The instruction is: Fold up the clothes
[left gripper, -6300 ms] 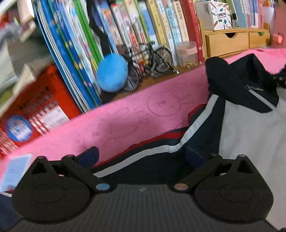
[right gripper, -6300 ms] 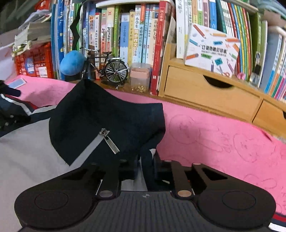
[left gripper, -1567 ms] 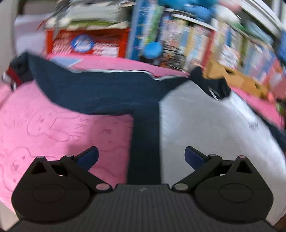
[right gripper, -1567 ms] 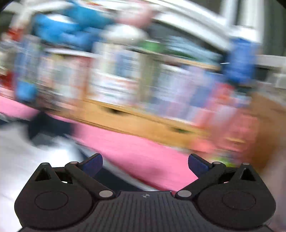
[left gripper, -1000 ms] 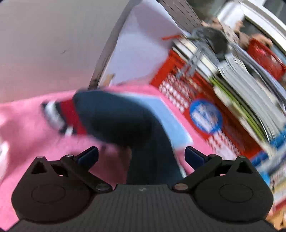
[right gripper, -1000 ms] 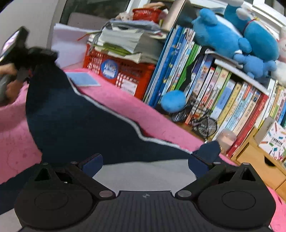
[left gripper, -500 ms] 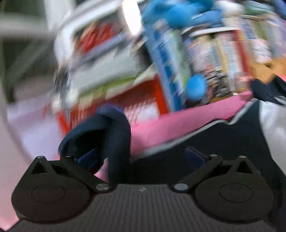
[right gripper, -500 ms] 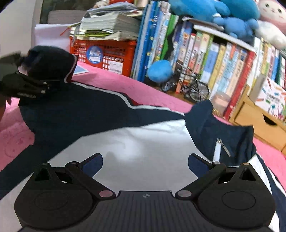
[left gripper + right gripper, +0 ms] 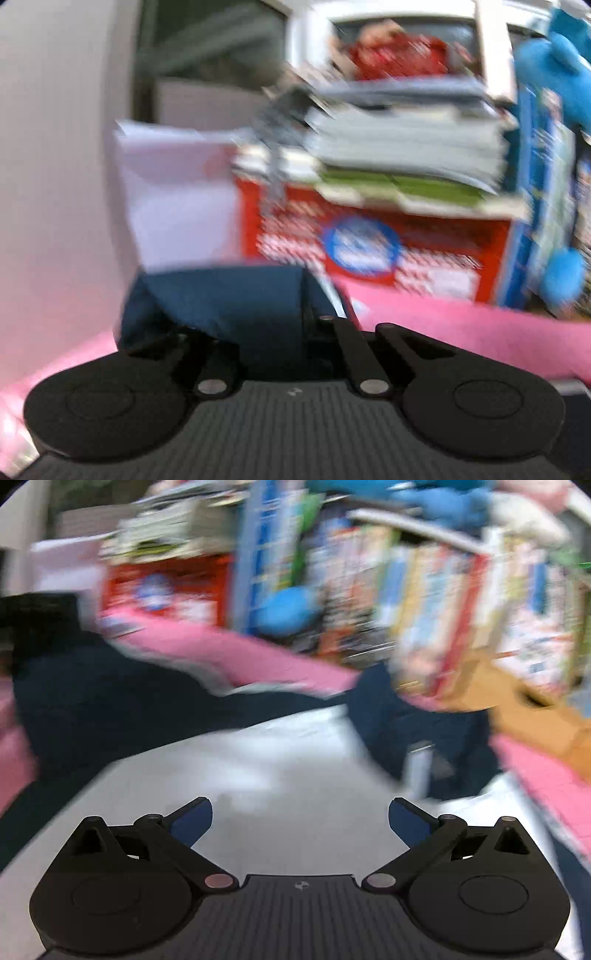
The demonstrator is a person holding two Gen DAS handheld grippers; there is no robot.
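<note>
the left gripper [image 9: 273,332] was clenched, its black linkage arms drawn in together, and a fold of the dark navy fabric sleeve [image 9: 229,295] of the jacket was pinched between its jaws, bunched up just ahead of the fingers. beyond the sleeve a blurred red plastic crate [image 9: 369,236] under a stack of papers [image 9: 399,147] was seen, with the pink blanket [image 9: 461,325] to the gripper's right.

the right gripper [image 9: 299,821] was held wide apart, its blue-padded fingertips [image 9: 192,821] empty, nothing being gripped. directly ahead of and below it the pale grey body panel of the jacket [image 9: 266,775] was spread on the pink blanket, with the navy collar [image 9: 406,723] ahead to the right and the navy sleeve stretching away to the left. a blurred row of colourful books [image 9: 424,590] was seen further ahead.
</note>
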